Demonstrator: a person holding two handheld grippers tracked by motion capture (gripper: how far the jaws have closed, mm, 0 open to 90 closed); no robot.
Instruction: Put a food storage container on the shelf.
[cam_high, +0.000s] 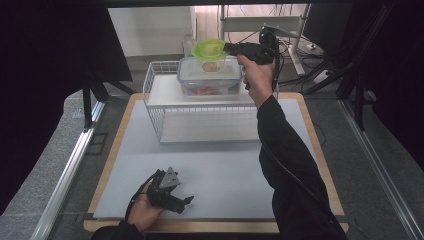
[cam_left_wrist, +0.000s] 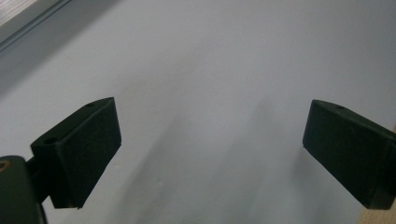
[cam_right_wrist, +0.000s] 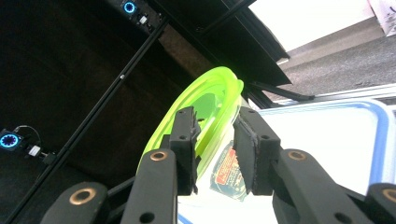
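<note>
Cup (cam_high: 210, 54) with a green lid sits on a clear lidded box (cam_high: 210, 76) atop a wire rack (cam_high: 200, 102). Right tongs (cam_right_wrist: 212, 151) straddle the lid's rim, slightly parted, apparently releasing it. Left tongs (cam_left_wrist: 210, 149) rest open on the worktop (cam_high: 220, 165), idle.

No words could be read. The cup (cam_right_wrist: 219, 154) with the green lid (cam_right_wrist: 212, 109), on top of the clear box (cam_high: 210, 75), had a red and white label, too blurry to read.
</note>
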